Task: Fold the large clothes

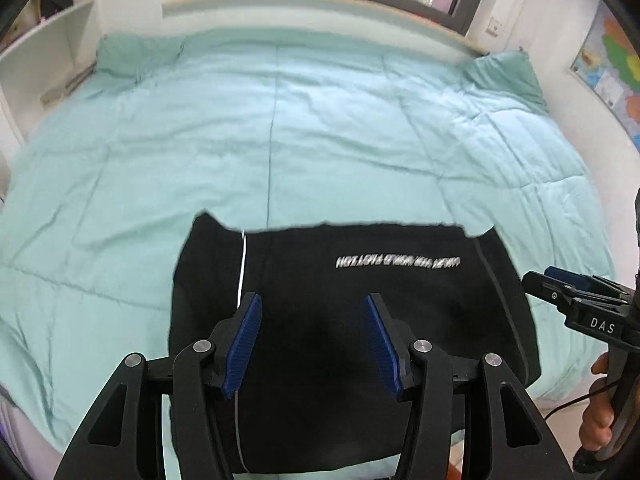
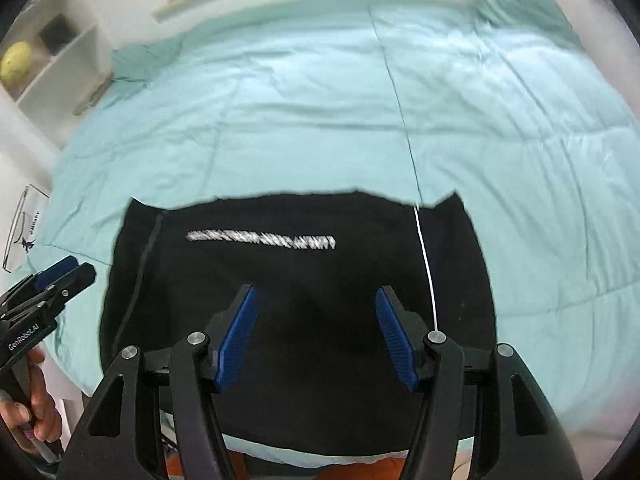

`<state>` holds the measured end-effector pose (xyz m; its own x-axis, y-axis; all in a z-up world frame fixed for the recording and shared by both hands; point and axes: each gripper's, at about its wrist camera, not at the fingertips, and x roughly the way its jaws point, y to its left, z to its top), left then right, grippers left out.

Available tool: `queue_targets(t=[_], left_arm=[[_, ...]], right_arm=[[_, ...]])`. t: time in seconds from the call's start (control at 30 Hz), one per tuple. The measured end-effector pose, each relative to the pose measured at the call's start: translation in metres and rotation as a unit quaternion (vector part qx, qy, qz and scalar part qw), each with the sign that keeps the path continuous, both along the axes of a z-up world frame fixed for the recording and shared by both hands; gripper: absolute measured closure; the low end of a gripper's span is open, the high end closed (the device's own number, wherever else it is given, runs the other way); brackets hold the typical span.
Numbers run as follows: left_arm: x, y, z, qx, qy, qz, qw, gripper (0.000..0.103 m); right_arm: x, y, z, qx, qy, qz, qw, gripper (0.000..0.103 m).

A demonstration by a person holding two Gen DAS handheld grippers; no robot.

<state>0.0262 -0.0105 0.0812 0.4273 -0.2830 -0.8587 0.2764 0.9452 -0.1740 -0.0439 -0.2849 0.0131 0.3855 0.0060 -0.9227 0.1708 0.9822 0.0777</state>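
Garment: one black fabric top with a white line of lettering [image 1: 352, 320], lying as a flat folded rectangle at the near edge of the pale green quilted bedspread [image 1: 280, 128], probably to stay within reach of both tools. Pillows: two, green [image 1: 136, 56], at the headboard corners. Grippers: two, black with blue ribbed pads. Left gripper [image 1: 314, 338] and right gripper [image 2: 316, 334] both hang above the cloth, jaws roughly half spread, nothing between them.

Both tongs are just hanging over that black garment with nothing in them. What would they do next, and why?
Probably lower both tongs, left and right, to the garment's near edge and pinch it for another fold. Both are open and empty above it, and it lies flat on the quilt as a wide rectangle.
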Motion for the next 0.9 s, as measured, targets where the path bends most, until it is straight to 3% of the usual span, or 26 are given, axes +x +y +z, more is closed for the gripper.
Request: queue_targets(t=[0.2, 0.43, 0.67, 0.9], left_arm=[[-0.017, -0.011, 0.052, 0.044, -0.075, 0.01, 0.9962, 0.048], [-0.027, -0.014, 0.086, 0.012, -0.079, 0.008, 0.9968, 0.048], [-0.033, -0.022, 0.091, 0.007, -0.089, 0.012, 0.9959, 0.048], [-0.033, -0.024, 0.083, 0.012, -0.076, 0.012, 0.997, 0.048]], right_arm=[[-0.01, 0.019, 0.053, -0.045, -0.042, -0.003, 0.998, 0.04], [-0.016, 0.032, 0.087, -0.061, -0.071, -0.01, 0.996, 0.035], [-0.02, 0.043, 0.102, -0.085, -0.091, -0.001, 0.992, 0.031], [-0.014, 0.048, 0.091, -0.077, -0.076, 0.0, 0.994, 0.031]])
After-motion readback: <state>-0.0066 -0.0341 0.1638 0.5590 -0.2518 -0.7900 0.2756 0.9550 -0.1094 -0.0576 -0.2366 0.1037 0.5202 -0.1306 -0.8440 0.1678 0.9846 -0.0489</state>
